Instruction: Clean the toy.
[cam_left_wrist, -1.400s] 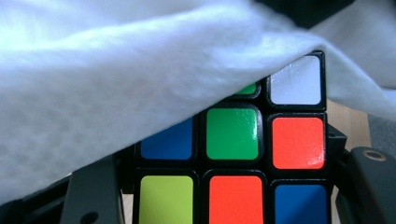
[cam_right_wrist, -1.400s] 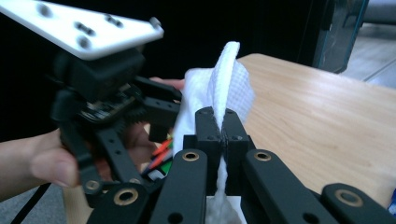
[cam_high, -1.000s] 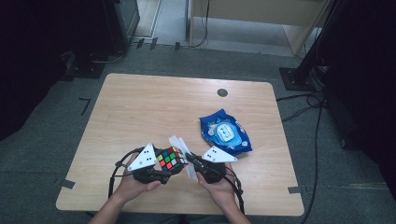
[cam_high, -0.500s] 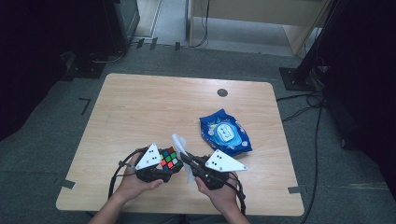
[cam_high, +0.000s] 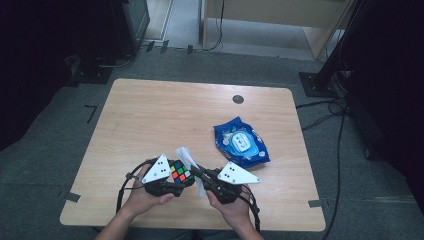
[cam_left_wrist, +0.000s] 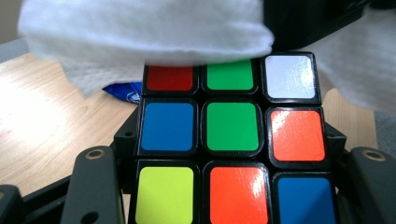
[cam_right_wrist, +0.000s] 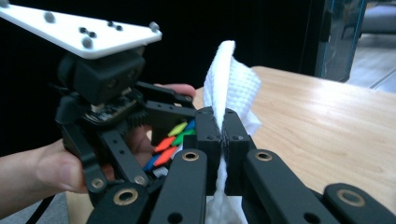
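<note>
While the left hand-held gripper (cam_high: 172, 176) stays put, clamped on the Rubik's cube (cam_left_wrist: 231, 140), the right hand-held gripper (cam_right_wrist: 219, 126), pinched shut on a white wet wipe (cam_right_wrist: 231, 86), has lifted slightly since a second ago. Seemingly touching, the wipe drapes the cube's far edge above the counter (cam_high: 165, 120), near a blue wipes pack (cam_high: 241, 142).

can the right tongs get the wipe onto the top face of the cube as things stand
Probably yes. The right tongs are shut on the white wipe, which already drapes over the far edge of the Rubik's cube held in the left tongs. Nothing stands between them.
</note>
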